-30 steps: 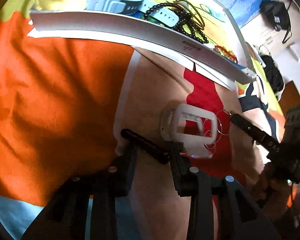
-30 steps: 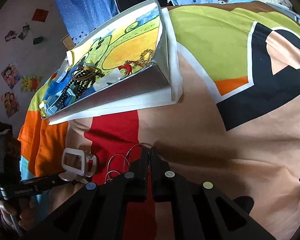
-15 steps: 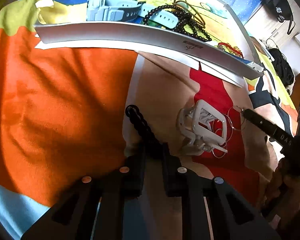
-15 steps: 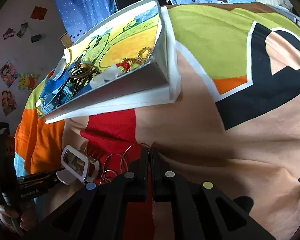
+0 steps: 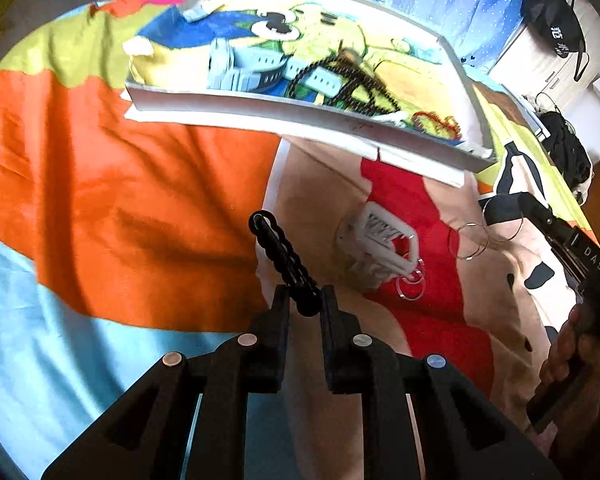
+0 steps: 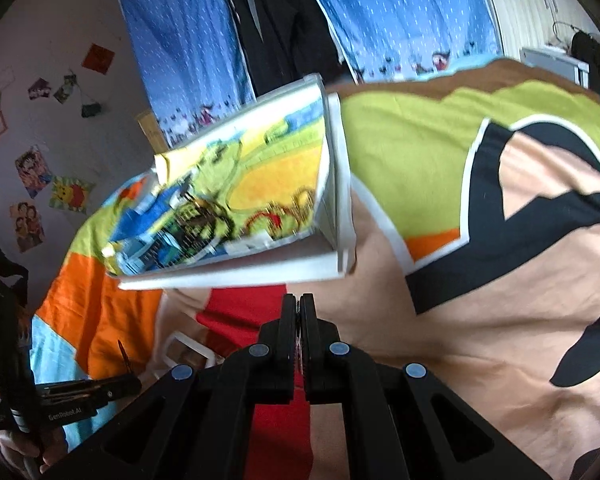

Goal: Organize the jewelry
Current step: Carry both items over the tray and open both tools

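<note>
Left claw [image 5: 304, 300]: closed on a black beaded bracelet [image 5: 284, 256], lifted above the bedspread [image 5: 140, 208].
Right claw [image 6: 299, 312]: pressed shut on thin wire hoops [image 5: 480, 232]; from its own camera the hoops are nearly hidden between the pads.
White clip [image 5: 380, 240]: on the bedspread, small rings beside it.
White box [image 5: 300, 108]: holds a blue watch [image 5: 252, 68], dark beads and red pieces; blurred in the right view.

A bed [image 5: 100, 208] is covered by a cartoon-printed blanket in orange, red, tan, green and pale blue. A white tray [image 5: 300, 114] is laid on it. A white watch [image 5: 380, 240] and thin wire rings [image 5: 410, 286] are seen on the red patch.
</note>
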